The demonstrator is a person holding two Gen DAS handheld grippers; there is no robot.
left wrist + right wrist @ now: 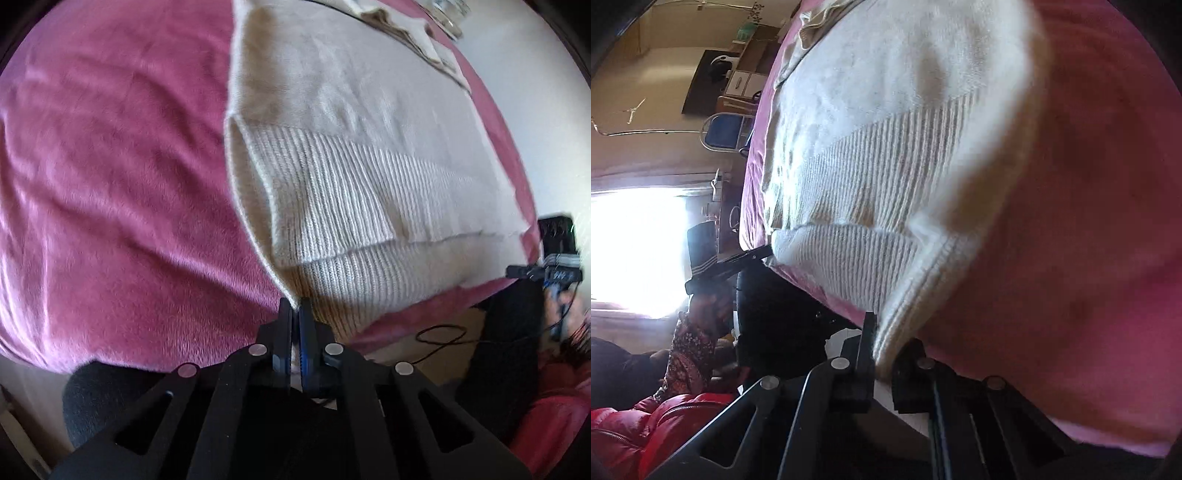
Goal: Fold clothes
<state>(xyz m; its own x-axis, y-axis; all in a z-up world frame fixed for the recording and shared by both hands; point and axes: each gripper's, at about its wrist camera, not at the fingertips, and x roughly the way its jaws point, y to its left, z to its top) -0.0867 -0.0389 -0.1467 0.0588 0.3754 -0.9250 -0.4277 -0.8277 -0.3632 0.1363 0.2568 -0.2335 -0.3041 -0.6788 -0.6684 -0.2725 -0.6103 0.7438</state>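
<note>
A cream knitted sweater (369, 155) lies spread on a bed covered with a pink plush blanket (118, 177). Its ribbed hem (351, 229) faces the near edge of the bed and overhangs it slightly. A sleeve with a ribbed cuff is folded across the body of the garment, resting on the hem band.

The left tongs (295, 308) are closed on the near left corner of the hem; cream knit shows pinched between the two fingers (306, 325), one of which carries a blue pad. In the right wrist view these tongs (764, 252) meet the far corner of the hem at the bed edge.

The right tongs (886, 354) are clamped on the opposite hem corner, with the thick rolled edge of the knit passing between the black fingers (868, 339).

At the far end of the bed lies a second pale folded cloth (413, 33), touching the sweater's upper edge. Beside it is a clear glass vessel (447, 14); it is blurred and its contents cannot be determined.

A red padded jacket (646, 424) lies below the bed edge. A patterned sleeve (690, 354) is visible behind the left tongs.

No brand, label or legible writing is visible on any item.
</note>
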